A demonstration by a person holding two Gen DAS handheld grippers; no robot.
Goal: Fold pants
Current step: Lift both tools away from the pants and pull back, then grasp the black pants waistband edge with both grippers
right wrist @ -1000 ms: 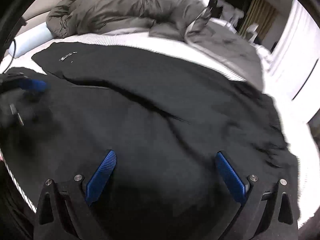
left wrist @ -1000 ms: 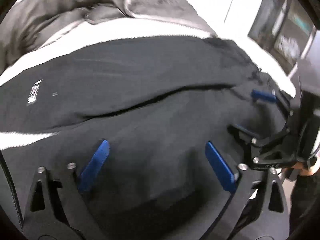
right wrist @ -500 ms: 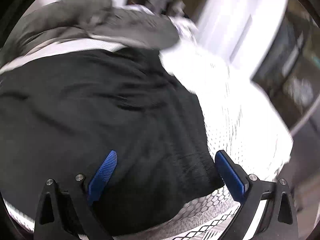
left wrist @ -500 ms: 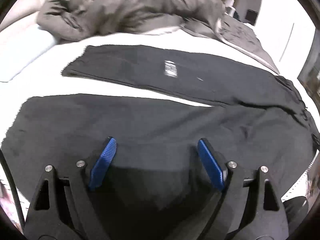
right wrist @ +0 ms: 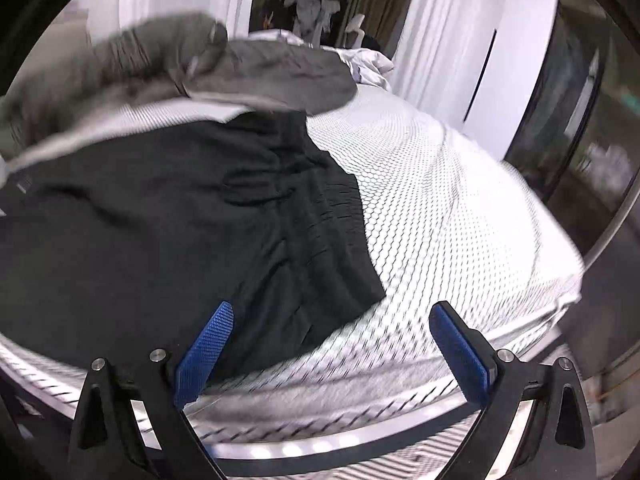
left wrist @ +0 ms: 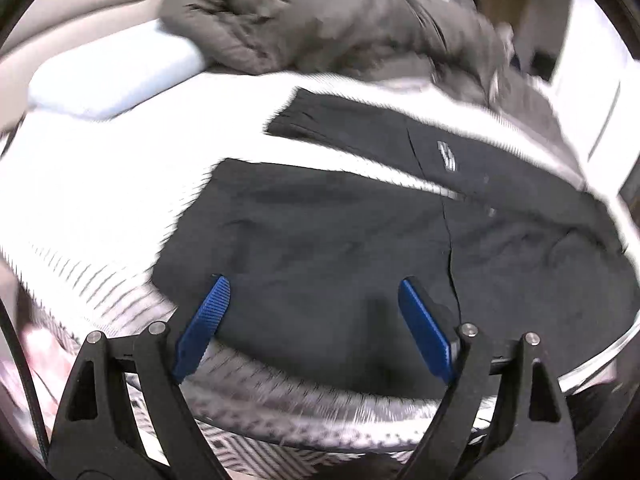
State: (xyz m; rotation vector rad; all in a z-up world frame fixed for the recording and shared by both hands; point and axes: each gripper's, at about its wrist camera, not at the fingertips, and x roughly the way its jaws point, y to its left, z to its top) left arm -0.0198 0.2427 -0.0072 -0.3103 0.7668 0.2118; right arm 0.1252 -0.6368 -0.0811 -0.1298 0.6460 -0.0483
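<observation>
My left gripper [left wrist: 312, 328] has its blue pads spread wide, and nothing is between them; the jaws have just been closing a little and then opened slightly again. Under this gap lies the near edge of the black pants [left wrist: 340, 240], close to the cuff of the nearer leg. The two legs run to the left, with a strip of white bed sheet [left wrist: 100, 184] between them, and the farther leg carries a small white logo [left wrist: 447, 155]. Beyond the pants I see a crumpled grey duvet [left wrist: 320, 20] and, at far left, a pale pillow [left wrist: 108, 76].

My right gripper [right wrist: 332, 344] is also wide open and holds nothing. Its left pad [right wrist: 206, 354] stands over the black fabric near the waistband [right wrist: 344, 216], which is gathered in wrinkles; its right pad [right wrist: 460, 354] stands over the sheet with the small honeycomb pattern. The waistband end lies near the front edge of the bed. Both views are blurred at the edges.
</observation>
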